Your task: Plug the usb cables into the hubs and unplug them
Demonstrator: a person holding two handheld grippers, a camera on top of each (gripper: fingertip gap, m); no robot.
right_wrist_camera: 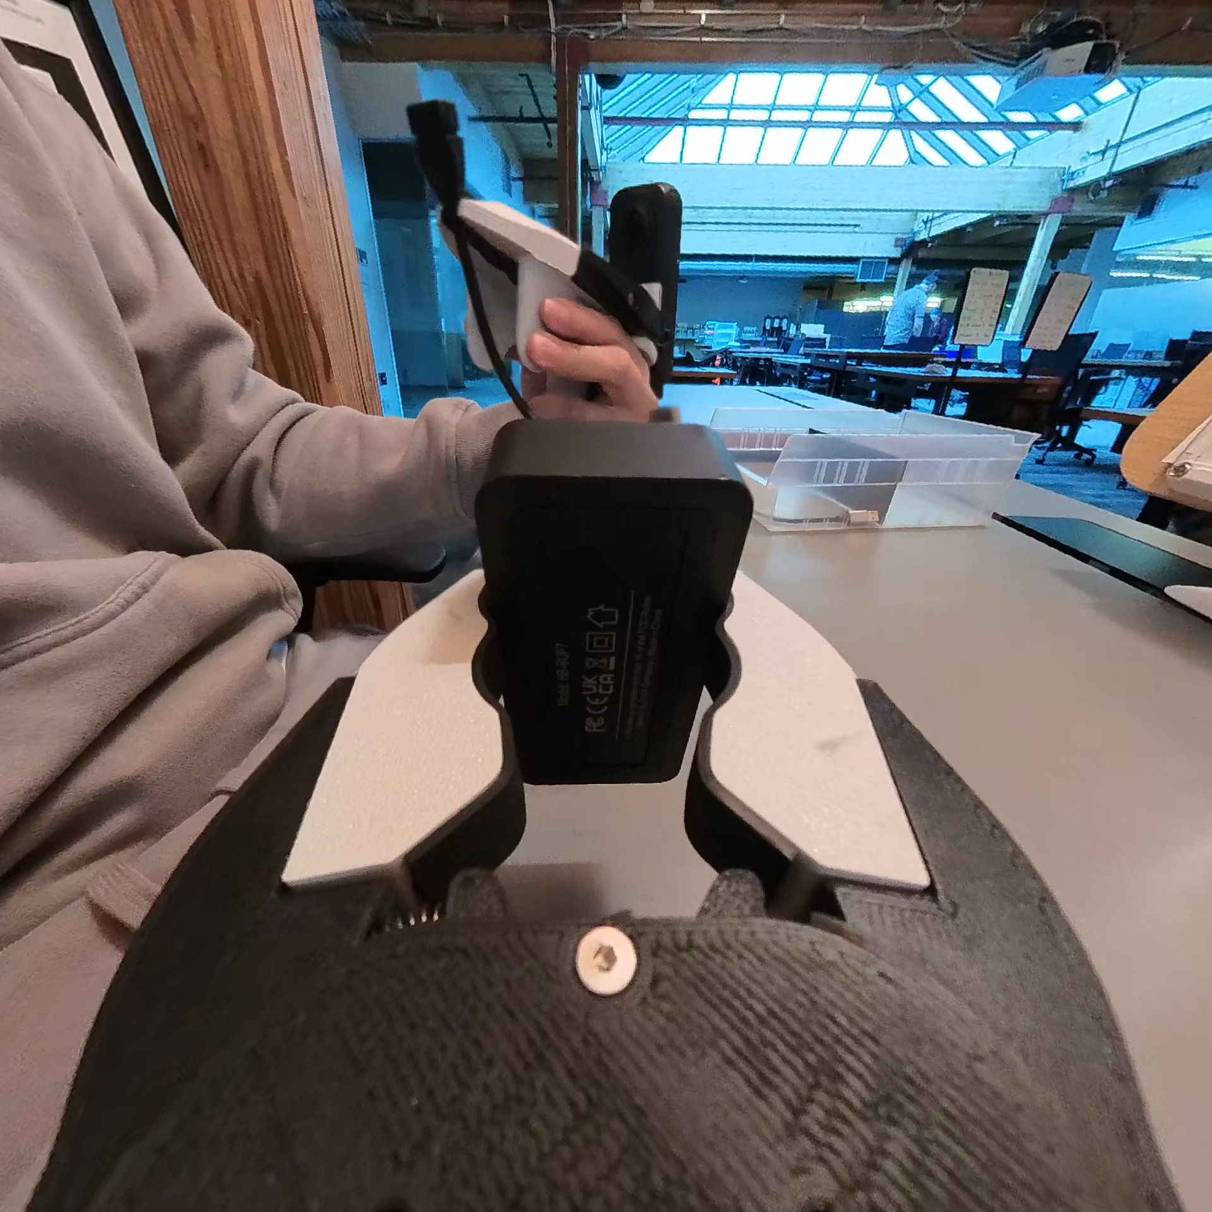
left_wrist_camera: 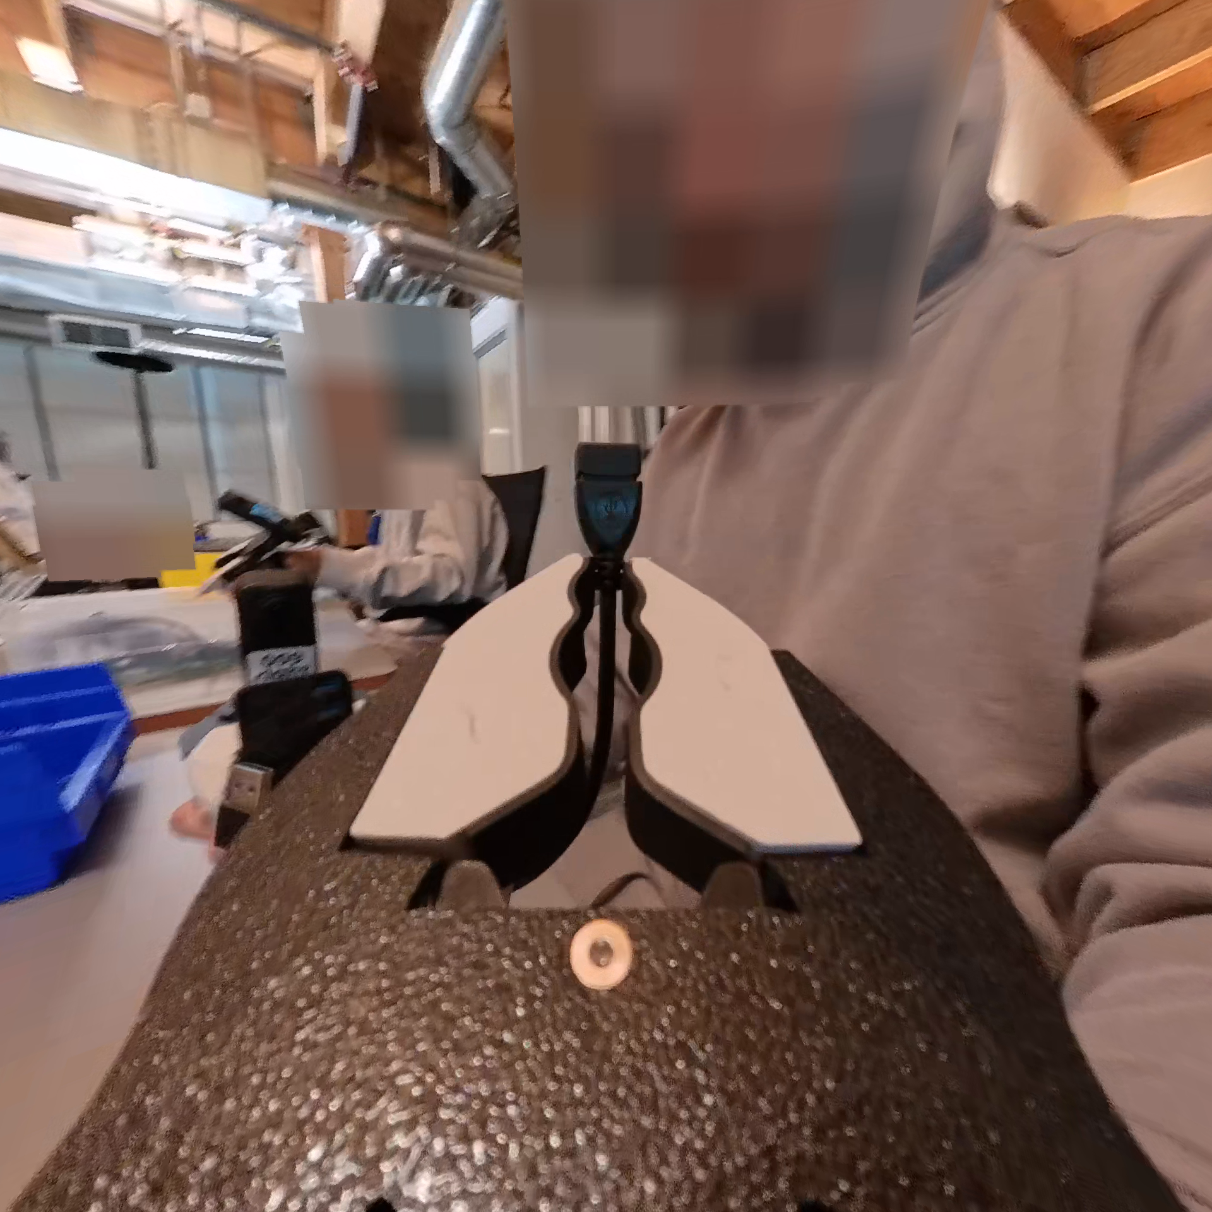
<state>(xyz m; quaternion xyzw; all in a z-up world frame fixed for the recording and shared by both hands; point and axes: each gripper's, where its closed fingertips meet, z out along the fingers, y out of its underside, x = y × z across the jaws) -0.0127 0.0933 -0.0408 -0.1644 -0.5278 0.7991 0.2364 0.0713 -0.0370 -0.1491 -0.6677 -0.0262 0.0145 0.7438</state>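
Note:
My left gripper (left_wrist_camera: 606, 567) is shut on a thin black USB cable (left_wrist_camera: 603, 688). The cable's black connector (left_wrist_camera: 606, 498) sticks out past the fingertips, pointing at a person's grey sweatshirt. My right gripper (right_wrist_camera: 606, 590) is shut on a black USB hub (right_wrist_camera: 610, 629), held off the grey table (right_wrist_camera: 951, 656) with its labelled underside facing the camera. The right wrist view shows the left gripper (right_wrist_camera: 452, 216) in a hand, up and behind the hub, with the cable connector (right_wrist_camera: 436, 124) raised. In the left wrist view the hub (left_wrist_camera: 288, 711) shows at left, with a silver USB plug (left_wrist_camera: 249, 784) hanging by it.
A blue bin (left_wrist_camera: 52, 767) stands at the left on the table. A clear plastic bin (right_wrist_camera: 885, 472) holding a USB cable (right_wrist_camera: 859, 518) stands beyond the hub. A wooden post (right_wrist_camera: 249, 262) rises behind the grey sleeve (right_wrist_camera: 197, 459). Other people sit at desks farther off.

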